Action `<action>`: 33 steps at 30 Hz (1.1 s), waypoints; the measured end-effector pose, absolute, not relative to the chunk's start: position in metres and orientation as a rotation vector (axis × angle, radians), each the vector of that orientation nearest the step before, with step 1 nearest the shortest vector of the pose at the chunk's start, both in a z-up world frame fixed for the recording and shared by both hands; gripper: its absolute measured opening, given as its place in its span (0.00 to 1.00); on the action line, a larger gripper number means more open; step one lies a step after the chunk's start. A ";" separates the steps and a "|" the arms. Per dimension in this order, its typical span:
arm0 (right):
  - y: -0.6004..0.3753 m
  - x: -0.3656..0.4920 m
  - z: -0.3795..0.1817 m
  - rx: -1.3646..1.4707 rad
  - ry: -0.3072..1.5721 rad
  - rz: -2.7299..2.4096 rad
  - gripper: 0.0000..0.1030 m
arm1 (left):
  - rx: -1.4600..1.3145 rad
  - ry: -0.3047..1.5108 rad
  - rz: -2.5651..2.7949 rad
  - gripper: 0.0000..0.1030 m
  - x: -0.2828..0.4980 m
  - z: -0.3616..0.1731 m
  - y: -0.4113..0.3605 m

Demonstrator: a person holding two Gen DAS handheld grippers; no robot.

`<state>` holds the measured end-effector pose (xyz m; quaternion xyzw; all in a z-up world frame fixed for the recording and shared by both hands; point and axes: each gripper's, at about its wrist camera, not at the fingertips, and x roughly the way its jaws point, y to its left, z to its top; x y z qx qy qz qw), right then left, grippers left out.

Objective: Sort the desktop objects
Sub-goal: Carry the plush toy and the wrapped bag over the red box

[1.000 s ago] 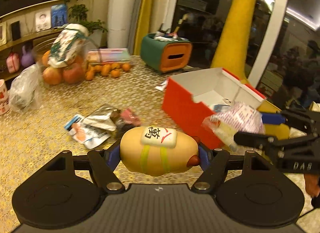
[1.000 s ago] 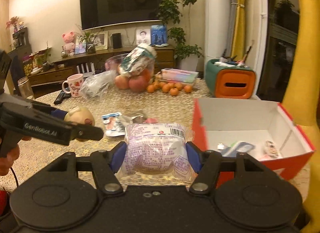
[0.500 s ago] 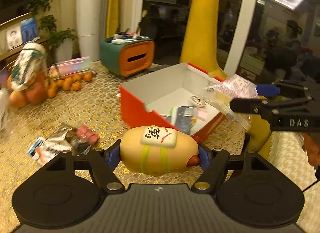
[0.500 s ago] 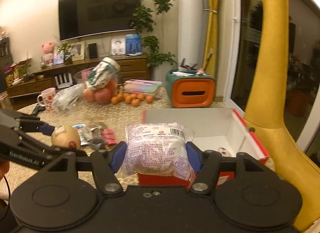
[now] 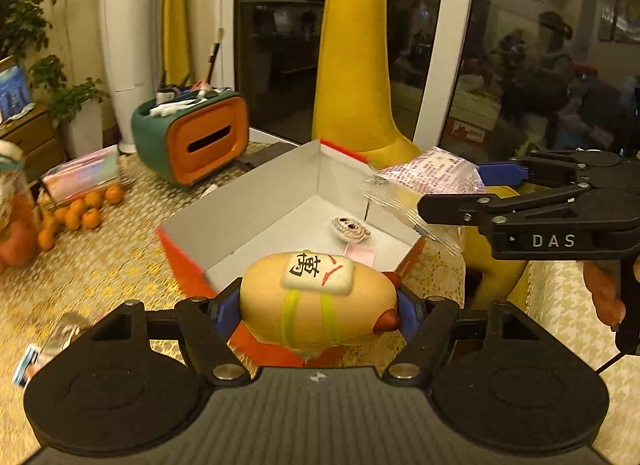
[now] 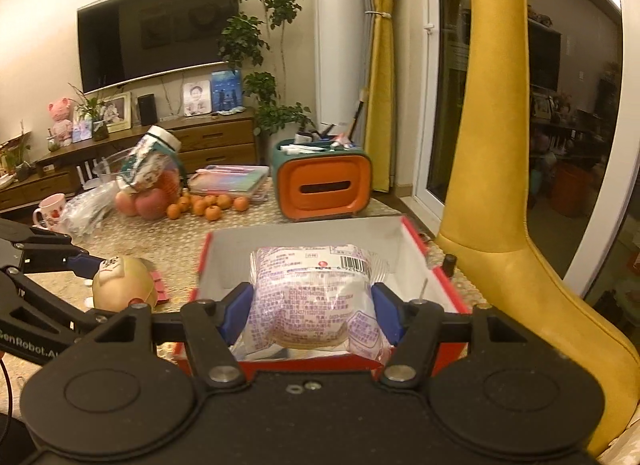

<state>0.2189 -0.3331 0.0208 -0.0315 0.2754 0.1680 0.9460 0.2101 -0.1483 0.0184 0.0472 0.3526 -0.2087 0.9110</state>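
Note:
My left gripper (image 5: pixel 318 311) is shut on a yellow egg-shaped toy (image 5: pixel 316 301) with a white mahjong tile on top, held above the near wall of the open red box (image 5: pixel 188 261). My right gripper (image 6: pixel 312 313) is shut on a wrapped bread packet (image 6: pixel 312 301), held over the box's near edge (image 6: pixel 304 365). In the left wrist view the packet (image 5: pixel 424 177) hangs over the box's right side. In the right wrist view the toy (image 6: pixel 124 285) is left of the box. A small round item (image 5: pixel 351 227) lies inside the box.
An orange-and-green tissue holder (image 6: pixel 322 185) stands behind the box. Small oranges (image 6: pixel 208 205), apples, a jar and a mug (image 6: pixel 50 209) sit at the table's far left. Loose packets (image 5: pixel 48 349) lie left of the box. A yellow chair (image 6: pixel 504 185) stands right of the table.
Both grippers moved toward the red box with their loads. The toy is now over the box's near wall and the packet over its edge; both stay gripped.

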 end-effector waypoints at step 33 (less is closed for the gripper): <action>-0.326 0.380 -0.044 -0.126 0.829 0.271 0.62 | 0.134 0.971 -0.325 0.72 0.359 -0.061 -0.204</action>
